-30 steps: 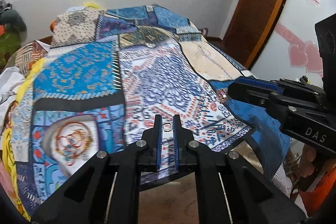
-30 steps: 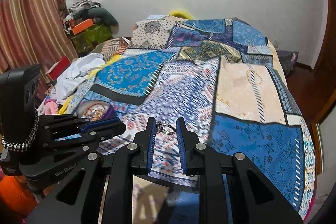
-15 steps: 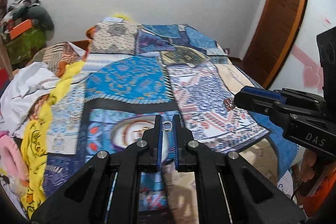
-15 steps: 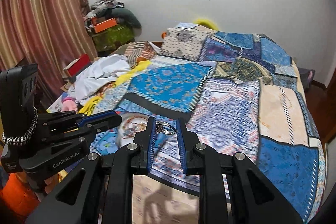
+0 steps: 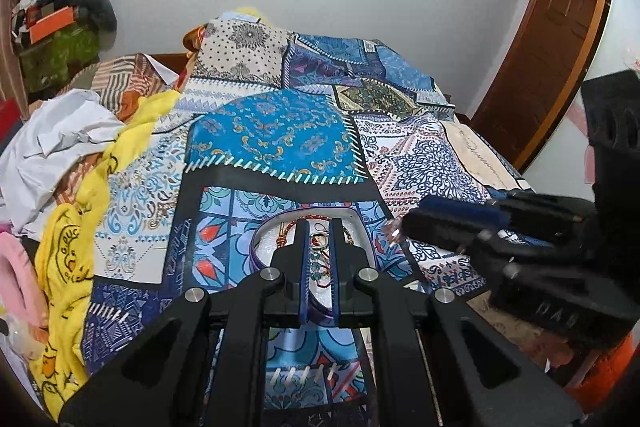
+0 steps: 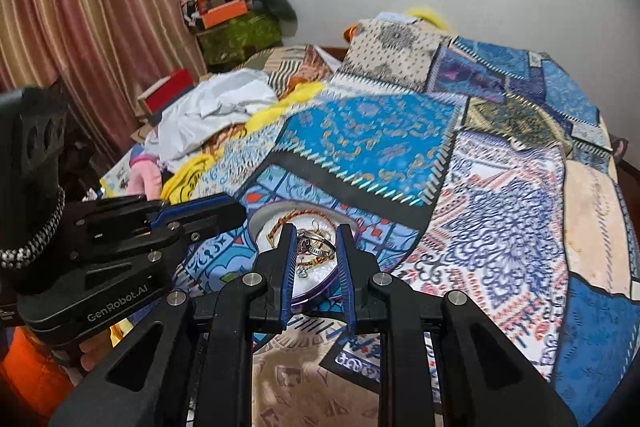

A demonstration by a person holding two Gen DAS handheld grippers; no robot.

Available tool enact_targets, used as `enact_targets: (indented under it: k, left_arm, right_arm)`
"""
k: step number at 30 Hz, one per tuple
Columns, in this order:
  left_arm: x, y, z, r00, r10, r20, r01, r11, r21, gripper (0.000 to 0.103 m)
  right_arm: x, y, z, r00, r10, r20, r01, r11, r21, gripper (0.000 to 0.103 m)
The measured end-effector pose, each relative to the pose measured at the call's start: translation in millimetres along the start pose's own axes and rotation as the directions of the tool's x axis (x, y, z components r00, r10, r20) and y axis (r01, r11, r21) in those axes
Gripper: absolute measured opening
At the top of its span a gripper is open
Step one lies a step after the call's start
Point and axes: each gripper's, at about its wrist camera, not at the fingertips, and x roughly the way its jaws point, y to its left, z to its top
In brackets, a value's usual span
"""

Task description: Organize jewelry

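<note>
- Left tongs [image 5: 319,227]: nearly closed, pinching a small ring [image 5: 319,241] at the tips, above the tray [image 5: 362,227].
- Right tongs [image 6: 316,231]: slightly apart, gripping a silver ring [image 6: 316,244] over the same tray [image 6: 264,217].
- Tray: holds tangled chains [image 6: 280,223]; rests on the quilt [image 5: 276,135] on the bed.

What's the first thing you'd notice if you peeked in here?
The bright blue patchwork quilt covering the bed. Near its front edge lies a tray of tangled jewelry, and each hand-held gripper hangs over it pinching a ring: left hand-held gripper, right hand-held gripper. Clothes pile up left.
</note>
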Motion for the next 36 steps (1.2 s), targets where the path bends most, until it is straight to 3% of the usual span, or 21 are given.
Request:
enact_targets:
  k: [11, 21, 25, 30, 34, 36]
  left_arm:
    - [33.2, 12.1, -4.0, 0.998, -0.021, -0.067, 0.018, 0.999, -0.032, 0.007]
    - [16.7, 14.5, 0.2, 0.999, 0.015, -0.039, -0.017, 0.999, -0.049, 0.007]
    - [-6.5, 6.7, 4.2, 0.999, 0.039, 0.003, -0.039, 0.999, -0.026, 0.007]
    - [-48.4, -9.6, 12.1, 0.993, 0.065, 0.096, -0.066, 0.998, 0.010, 0.007]
    - [-91.5, -29.2, 19.0, 0.974, 0.085, 0.208, -0.096, 0.994, 0.048, 0.012]
    - [-121.1, -42.8, 20.7, 0.953, 0.096, 0.287, -0.121, 0.990, 0.071, 0.017]
  right_arm:
    - [31.9, 5.9, -15.1, 0.992, 0.049, -0.120, -0.050, 0.999, -0.007, 0.018]
    - [30.3, 4.7, -13.1, 0.989, 0.034, -0.143, -0.034, 0.999, 0.003, 0.018]
    - [12.5, 2.6, -6.2, 0.995, 0.018, -0.100, -0.017, 1.000, 0.007, 0.018]
    - [-30.8, 5.5, 5.5, 0.999, -0.029, 0.016, 0.029, 1.000, 0.010, 0.018]
    - [-87.6, 14.2, 13.8, 0.982, -0.071, 0.175, 0.071, 0.997, 0.005, 0.018]
    - [-111.7, 20.8, 15.5, 0.966, -0.088, 0.243, 0.090, 0.996, 0.004, 0.018]
